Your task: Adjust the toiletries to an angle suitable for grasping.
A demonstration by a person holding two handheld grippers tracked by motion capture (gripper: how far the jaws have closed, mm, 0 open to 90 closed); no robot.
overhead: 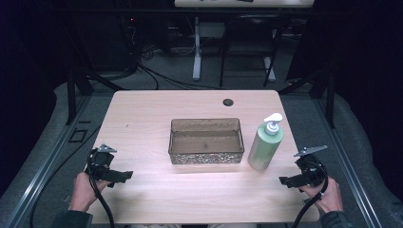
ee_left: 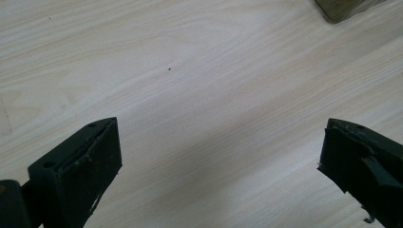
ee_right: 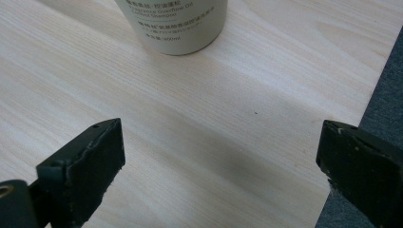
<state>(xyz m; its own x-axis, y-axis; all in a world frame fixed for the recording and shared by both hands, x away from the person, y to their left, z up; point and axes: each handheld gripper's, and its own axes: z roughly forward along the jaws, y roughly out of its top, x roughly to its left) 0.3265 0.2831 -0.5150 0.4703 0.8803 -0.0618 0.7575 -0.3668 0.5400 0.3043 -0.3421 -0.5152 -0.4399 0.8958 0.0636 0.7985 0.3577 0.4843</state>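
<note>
Pale wood desk [overhead: 157, 107]: upright pump bottle [overhead: 264, 145] stands just far-left of the right gripper [overhead: 287, 181], nearer it; both grippers' jaws apart, empty, left gripper [overhead: 124, 176] well apart.

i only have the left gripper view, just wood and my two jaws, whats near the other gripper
Observer: a green pump bottle stands upright ahead of the right gripper, apart from it.
Operator: is that gripper holding anything
Observer: no, its jaws are wide open over bare table.
Operator: whats the brown corner at my top right
Observer: a clear brown bin mid-table, left of the bottle, nothing visible inside.
</note>
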